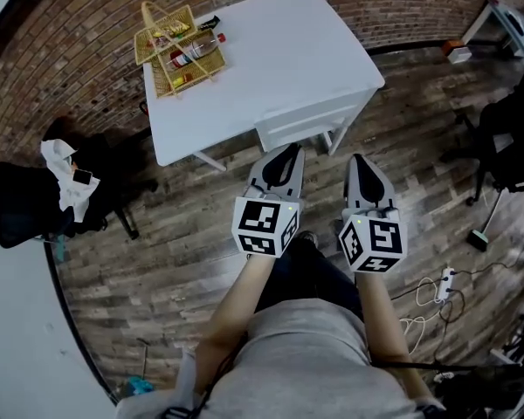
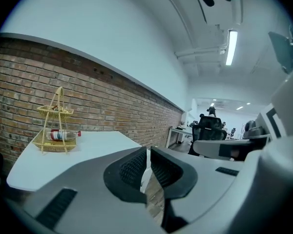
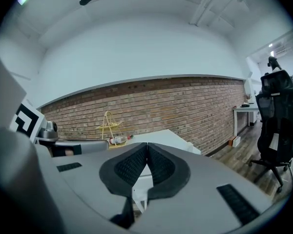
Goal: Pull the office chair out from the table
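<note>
A: Closest to you, your left tool [image 2: 148,152] is clenched, the pads almost touching, and nothing sits between them. Your right tool [image 3: 146,147] is clenched fully and is also empty.

B: So you must release both before any hold. Just beyond them stands the white surface [image 1: 271,68], and no chair is tucked under it on your side.

A: Yes. The nearest office chair [image 1: 113,182] is left of the surface, near its left corner and beside the brick wall [image 1: 70,51]. It carries a dark garment [image 1: 13,208] and a white cloth [image 1: 59,168].

B: I think it will roll easily on the wooden floor [image 1: 201,260] if it has casters, but the base is partly hidden. It is probably rather heavy, with a stiff frame, so pull slowly and level.

A: Take hold on a hard part, the backrest edge or an armrest. Do not take the cloth, because it is soft and would slip off in your tool.

B: Farther away, well right of the surface, stands a second black chair [image 1: 511,138]. Which one the task means, I cannot tell.
</note>
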### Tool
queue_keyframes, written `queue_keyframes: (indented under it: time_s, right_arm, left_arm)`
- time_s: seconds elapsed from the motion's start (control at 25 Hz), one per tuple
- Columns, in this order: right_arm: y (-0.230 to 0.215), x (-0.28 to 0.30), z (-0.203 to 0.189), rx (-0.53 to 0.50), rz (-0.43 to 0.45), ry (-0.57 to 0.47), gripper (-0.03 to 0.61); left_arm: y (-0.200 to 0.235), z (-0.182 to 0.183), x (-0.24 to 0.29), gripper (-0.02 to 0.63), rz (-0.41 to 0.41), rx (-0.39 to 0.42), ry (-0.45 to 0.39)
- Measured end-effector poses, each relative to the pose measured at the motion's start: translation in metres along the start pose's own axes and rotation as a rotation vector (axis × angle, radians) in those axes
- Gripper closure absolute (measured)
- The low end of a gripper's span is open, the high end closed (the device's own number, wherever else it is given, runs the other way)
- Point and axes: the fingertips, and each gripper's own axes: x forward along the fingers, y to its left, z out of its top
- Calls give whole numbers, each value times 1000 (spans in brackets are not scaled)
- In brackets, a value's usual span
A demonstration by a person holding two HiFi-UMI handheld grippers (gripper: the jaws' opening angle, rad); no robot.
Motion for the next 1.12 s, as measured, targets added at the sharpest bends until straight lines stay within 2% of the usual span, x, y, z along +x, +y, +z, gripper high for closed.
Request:
queue_keyframes:
  time_s: [0.48, 0.8, 1.12]
  right_arm:
    - [-22, 45, 3, 17, 26, 23, 563]
    - [-37, 90, 7, 7, 20, 50, 563]
    - [-44, 148, 18, -55, 29, 91, 563]
  left_arm:
    - [22, 2, 32, 580, 62, 17, 37]
    - [49, 3, 74, 580, 70, -16, 60]
    - [73, 6, 126, 580, 63, 56, 128]
